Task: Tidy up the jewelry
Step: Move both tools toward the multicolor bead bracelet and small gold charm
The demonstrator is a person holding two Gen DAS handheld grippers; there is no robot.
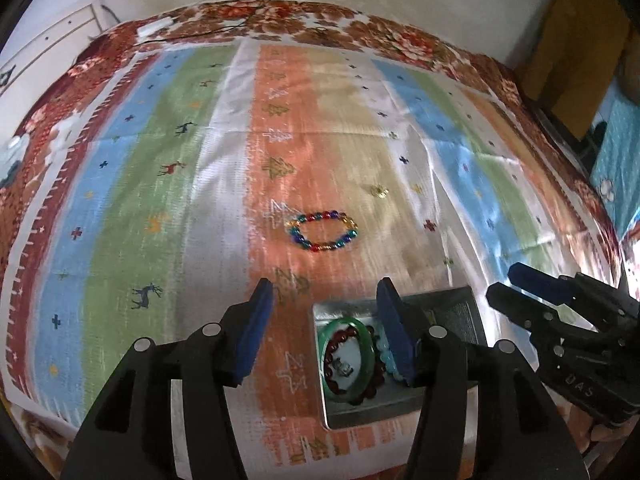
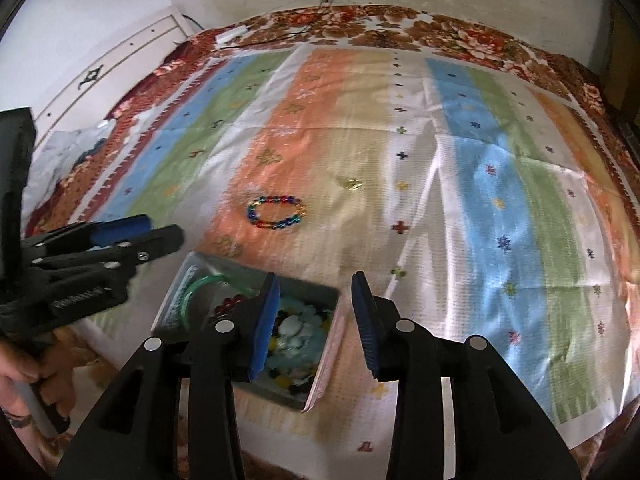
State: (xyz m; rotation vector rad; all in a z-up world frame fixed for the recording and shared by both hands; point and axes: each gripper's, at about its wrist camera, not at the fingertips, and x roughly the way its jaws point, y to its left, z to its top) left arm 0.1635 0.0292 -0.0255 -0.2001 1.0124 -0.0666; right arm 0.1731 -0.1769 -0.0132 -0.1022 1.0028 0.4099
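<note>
A multicoloured bead bracelet lies flat on the striped cloth; it also shows in the right wrist view. A small metal box holds a green bangle, a dark red bead bracelet and pale beaded pieces. In the right wrist view the box shows the bangle and several loose coloured beads. My left gripper is open and empty, above the box's near-left part. My right gripper is open and empty above the box's right edge. The right gripper also shows in the left wrist view.
The striped cloth covers a table with a floral cover beneath. A small gold trinket lies beyond the bracelet. Cables run along the far edge. A white cabinet stands at the left, a yellow chair at the right.
</note>
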